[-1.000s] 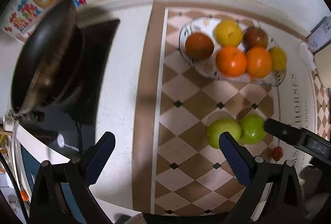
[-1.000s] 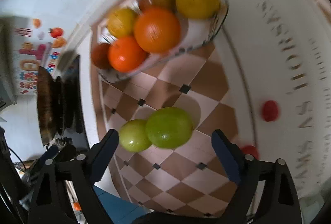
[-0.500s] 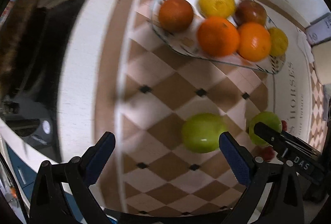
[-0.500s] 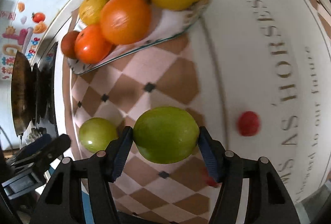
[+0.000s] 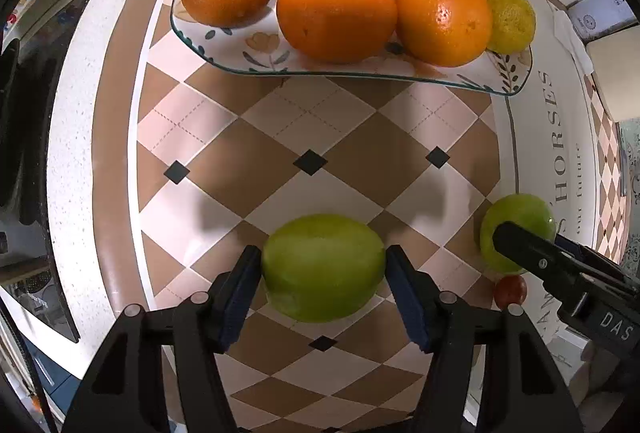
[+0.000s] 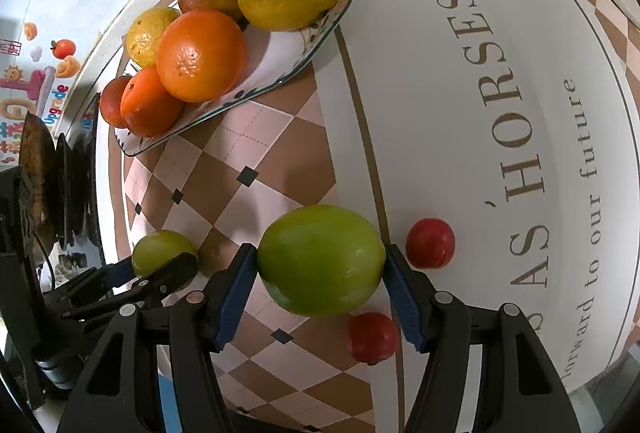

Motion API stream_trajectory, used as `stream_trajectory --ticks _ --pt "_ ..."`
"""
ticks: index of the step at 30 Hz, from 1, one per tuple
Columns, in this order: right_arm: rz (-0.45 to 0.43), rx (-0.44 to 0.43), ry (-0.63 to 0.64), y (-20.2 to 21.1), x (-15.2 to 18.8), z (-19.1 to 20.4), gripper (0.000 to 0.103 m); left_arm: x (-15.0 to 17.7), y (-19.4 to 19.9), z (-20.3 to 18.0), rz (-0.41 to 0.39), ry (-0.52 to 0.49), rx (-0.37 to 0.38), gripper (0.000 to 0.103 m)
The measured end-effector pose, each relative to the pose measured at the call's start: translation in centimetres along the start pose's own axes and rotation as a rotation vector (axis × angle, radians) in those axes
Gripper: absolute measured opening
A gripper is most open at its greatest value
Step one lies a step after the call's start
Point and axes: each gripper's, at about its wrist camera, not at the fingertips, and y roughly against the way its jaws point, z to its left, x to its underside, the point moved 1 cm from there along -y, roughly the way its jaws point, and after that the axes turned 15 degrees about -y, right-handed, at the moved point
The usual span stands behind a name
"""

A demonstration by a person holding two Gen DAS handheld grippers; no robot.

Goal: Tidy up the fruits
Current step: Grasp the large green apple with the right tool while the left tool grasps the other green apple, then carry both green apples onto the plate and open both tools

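My left gripper is shut on a green apple, its blue pads against both sides. My right gripper is shut on a second green apple. Each apple also shows in the other view, the right one and the left one, with the other gripper's finger across it. A glass fruit plate with oranges, yellow citrus and a dark red fruit lies beyond; it also shows in the right wrist view.
Two small red fruits lie on the mat right of and below the right apple. A checkered mat with lettering covers the counter. A dark pan and stove stand at the left.
Both grippers moved down and forward onto the apples. The left gripper, open before, closed on the left apple. The right gripper closed on its apple half a second ago and still holds it.
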Motion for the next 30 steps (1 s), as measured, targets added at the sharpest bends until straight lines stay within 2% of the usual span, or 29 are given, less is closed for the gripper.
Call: stream_trajectory --ticks 12,16,20,24,30 --pt "-0.004 0.010 0.037 0.3 -0.6 0.4 0.066 0.1 0.6 -0.2 -0.018 -0.013 -0.029 0.061" --pt "-0.013 0.014 0.058 0.4 -0.3 0.7 0.066 0.3 1.6 -0.4 -0.035 -0.012 -0.007 0.061" --pt "-0.025 -0.021 0.049 1.5 -0.2 0.9 0.066 -0.1 3.9 -0.5 -0.073 -0.013 0.017 0.061" --pt "-0.068 -0.081 0.044 4.5 -1.3 1.4 0.066 -1.2 7.7 -0.3 -0.137 -0.003 0.070 0.061" --pt "-0.153 -0.165 0.039 9.8 -6.2 3.3 0.066 -4.6 13.6 2.1 -0.255 0.038 0.141 0.061"
